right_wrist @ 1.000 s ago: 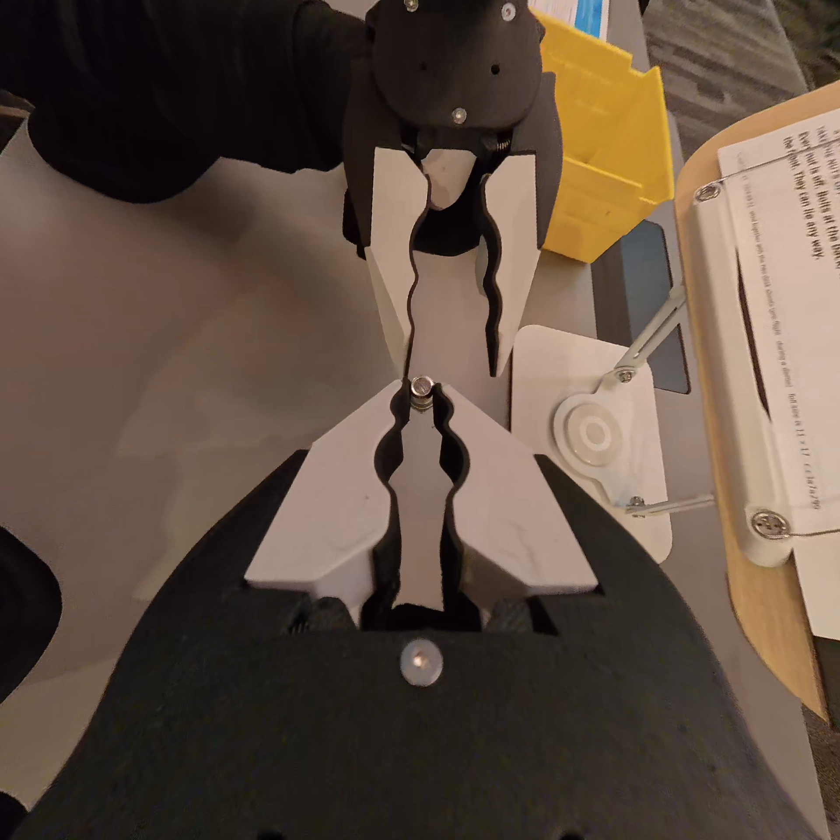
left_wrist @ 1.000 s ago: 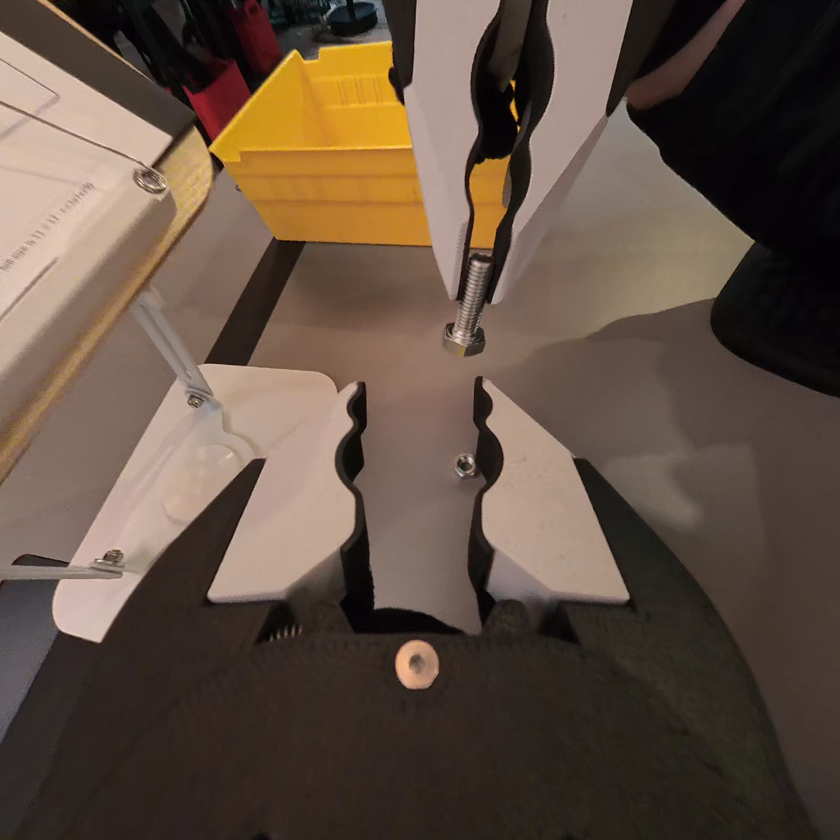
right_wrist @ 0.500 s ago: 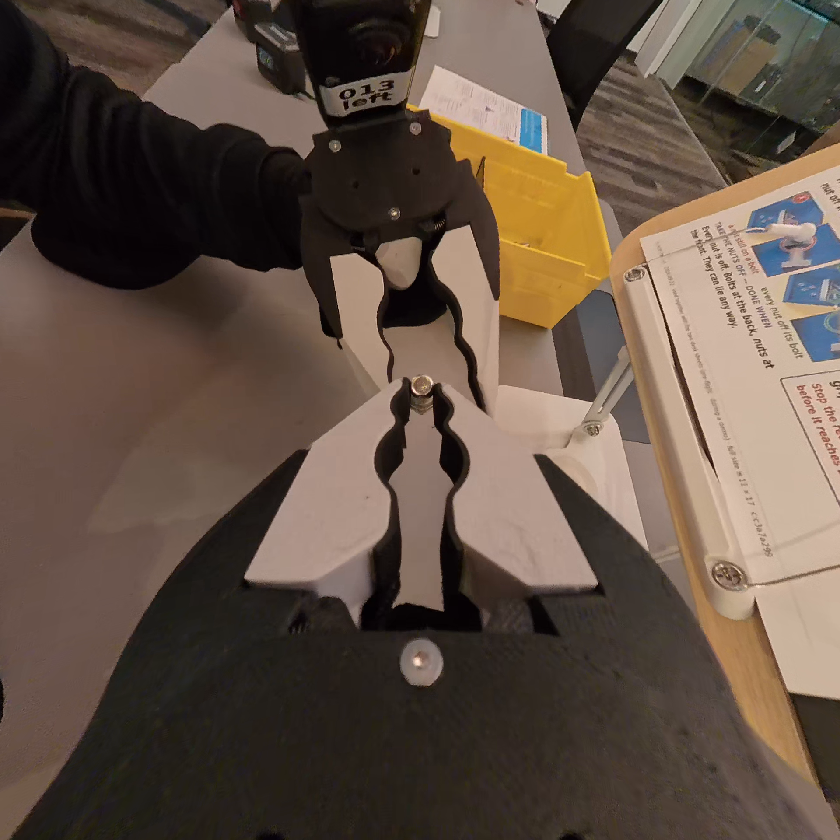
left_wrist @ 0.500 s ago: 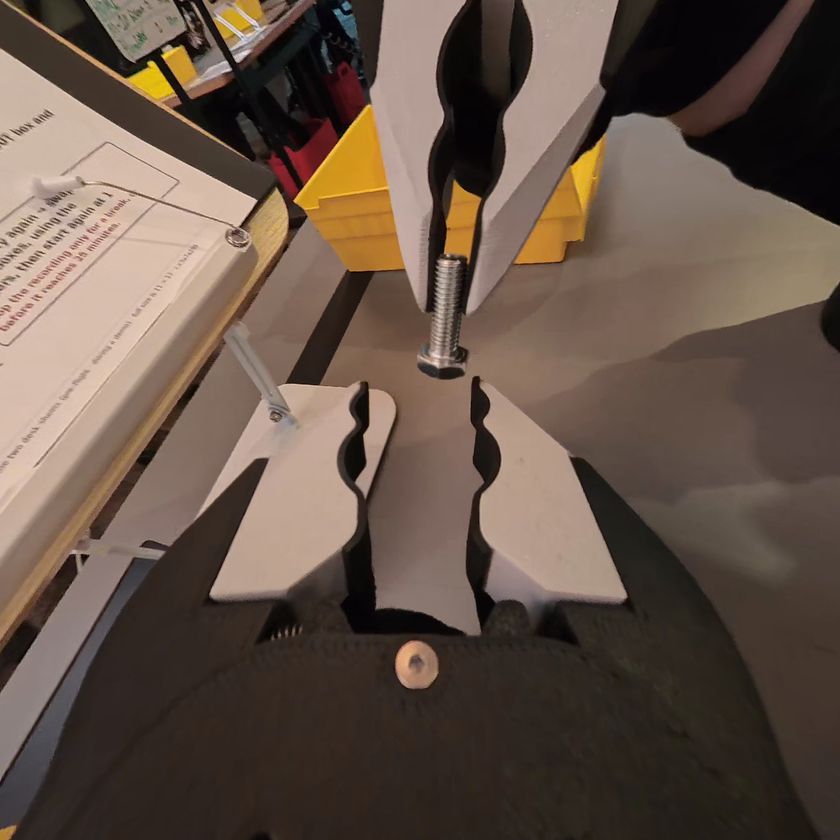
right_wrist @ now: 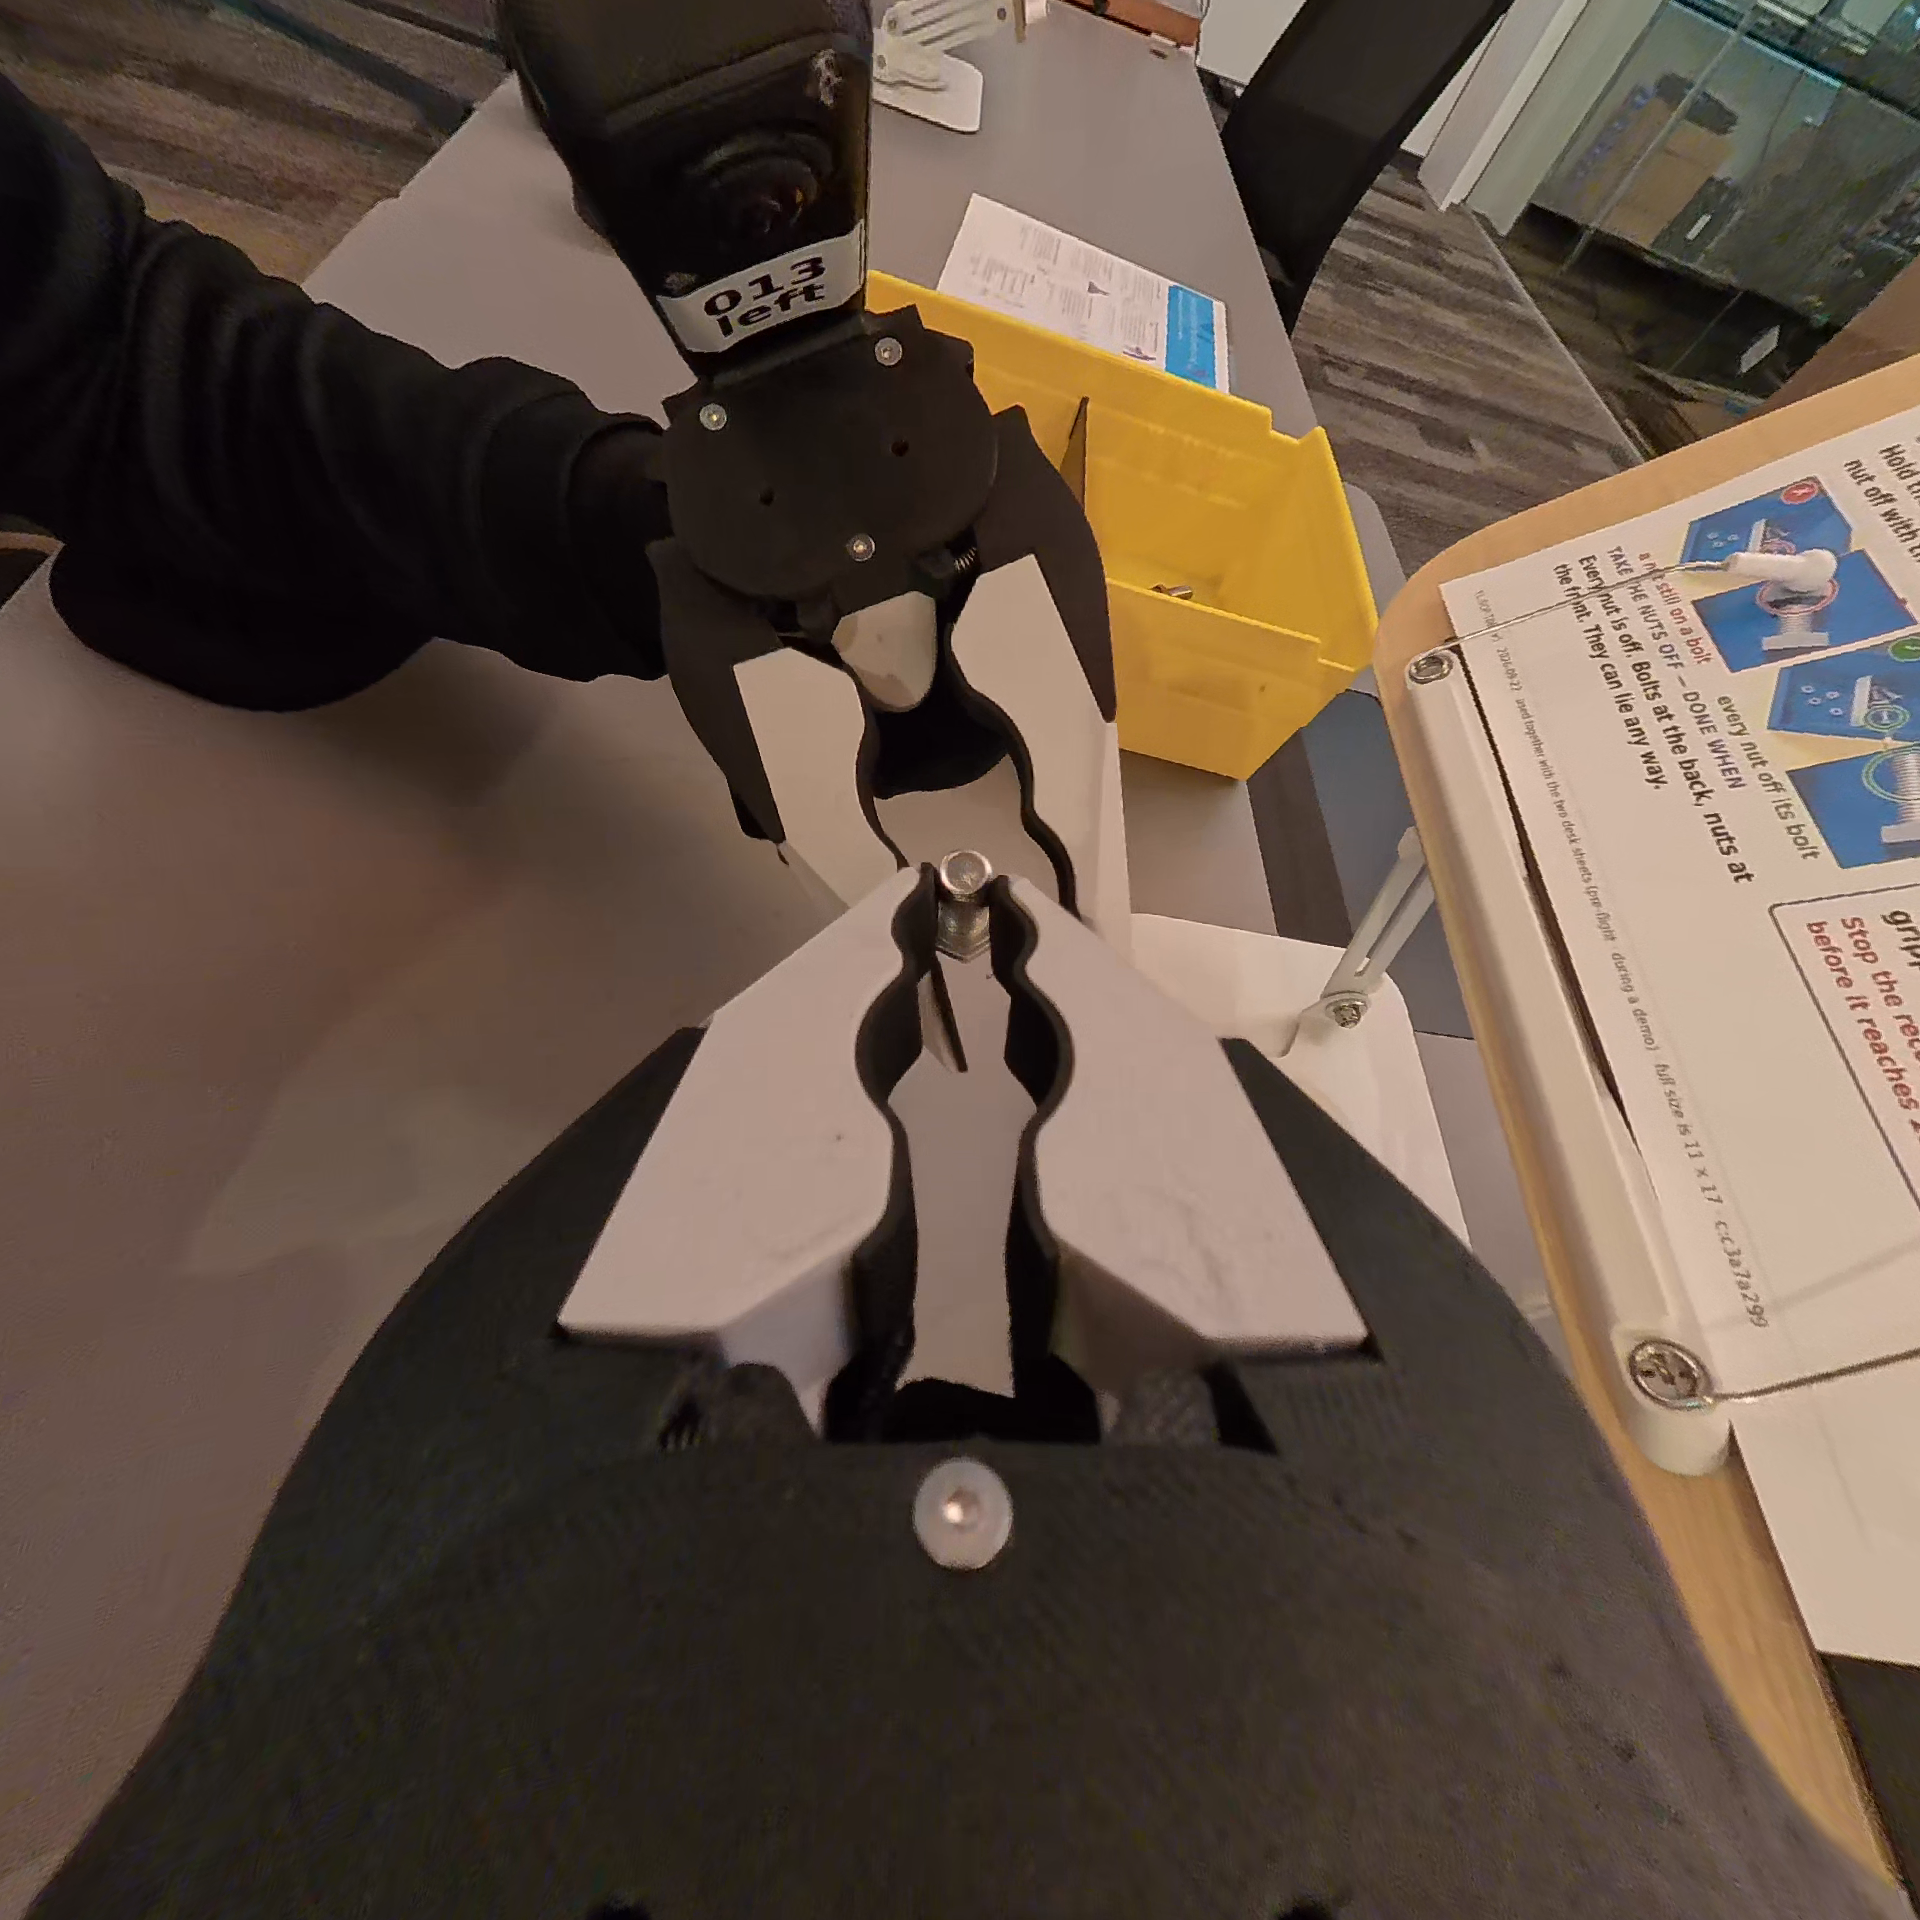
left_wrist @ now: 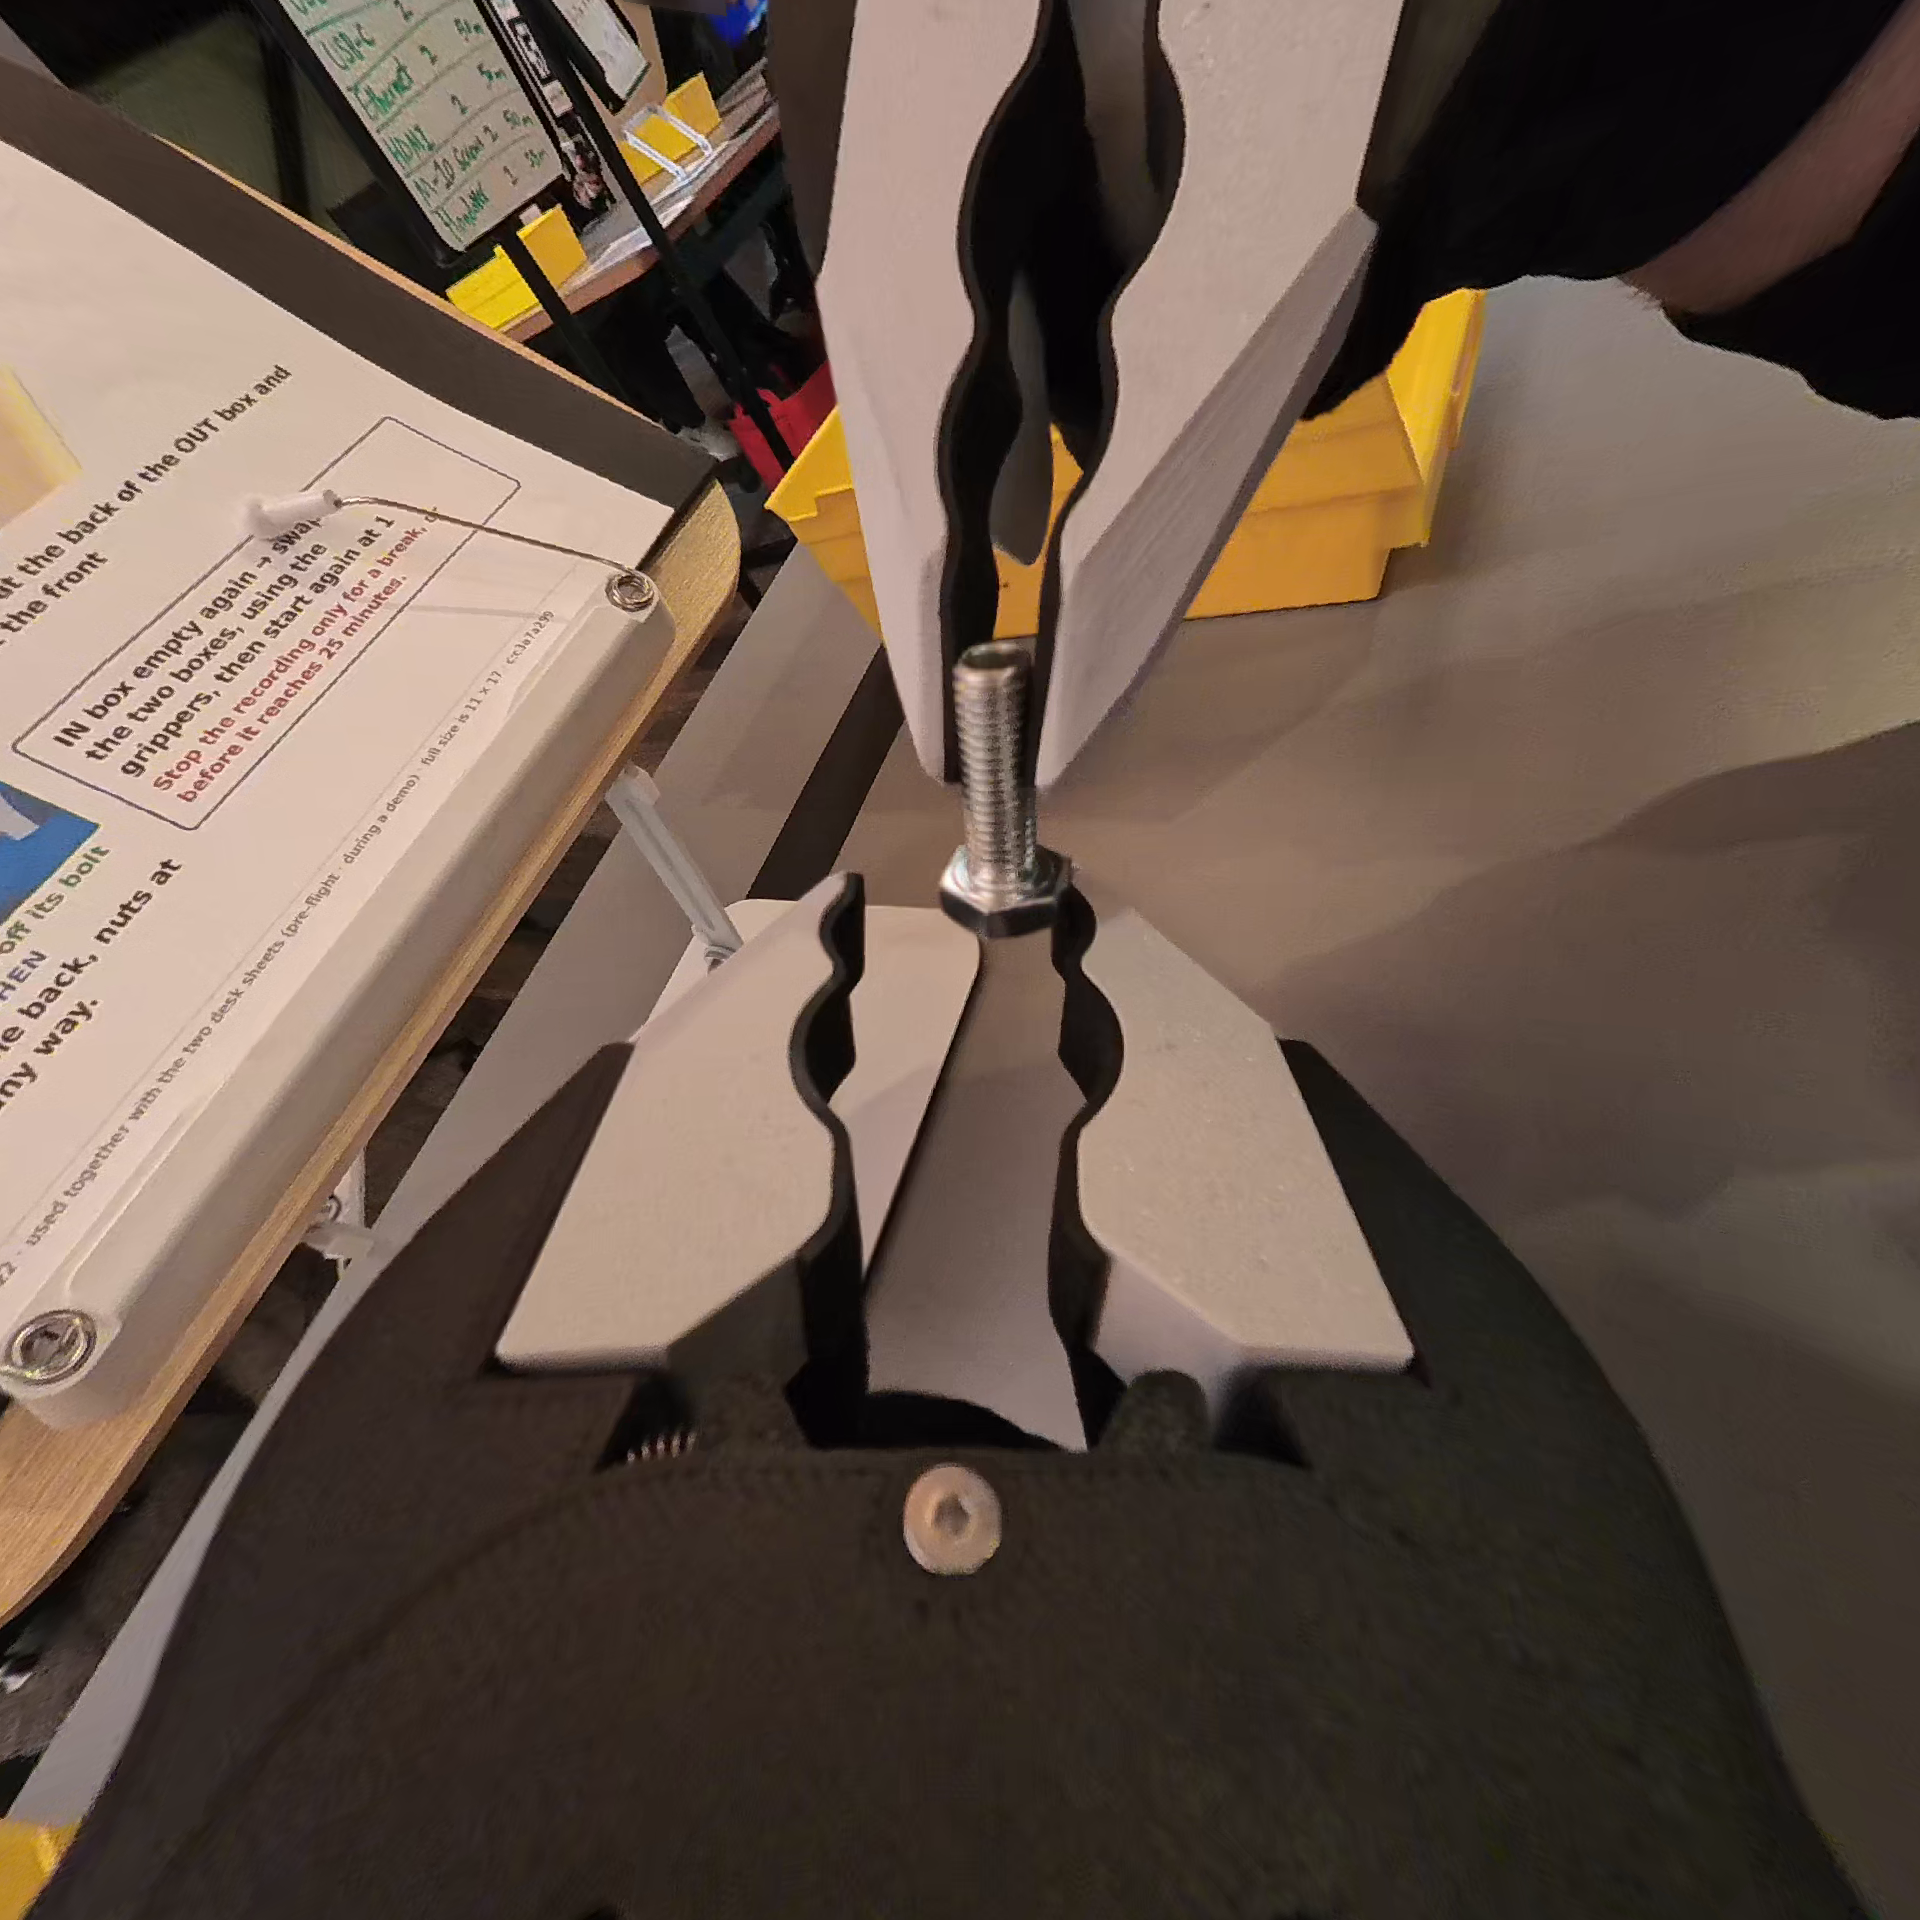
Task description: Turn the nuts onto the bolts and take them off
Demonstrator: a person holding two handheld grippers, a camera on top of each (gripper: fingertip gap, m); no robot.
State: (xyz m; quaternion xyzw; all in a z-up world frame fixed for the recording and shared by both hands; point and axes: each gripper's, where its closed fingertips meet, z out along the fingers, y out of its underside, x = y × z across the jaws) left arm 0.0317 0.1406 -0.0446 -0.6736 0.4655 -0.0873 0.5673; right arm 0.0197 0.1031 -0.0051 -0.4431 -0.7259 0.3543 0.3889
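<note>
In the left wrist view my right gripper (left_wrist: 992, 771) comes down from above, shut on the threaded shank of a silver bolt (left_wrist: 995, 790) whose hex head (left_wrist: 1003, 902) points down. My left gripper (left_wrist: 961, 902) is open, and the head sits between its fingertips, close to the right one. In the right wrist view my right gripper (right_wrist: 958, 883) is shut on the bolt (right_wrist: 961, 914). Behind it the left gripper's white fingers (right_wrist: 1070, 727) stand open. No loose nut shows.
A yellow bin (left_wrist: 1299, 540) stands at the back of the grey table (left_wrist: 1558, 1039) and also shows in the right wrist view (right_wrist: 1195, 540). A tilted board with a printed sheet (left_wrist: 260, 727) stands on a white base plate (right_wrist: 1351, 1039). A black sleeve (right_wrist: 312, 499) is behind. Spacing between my two grippers at the tips: around 5 cm.
Both grippers have lifted and tilted up. The bolt head has come from ahead of my left fingertips to between them. The loose nut on the table has gone out of view.
</note>
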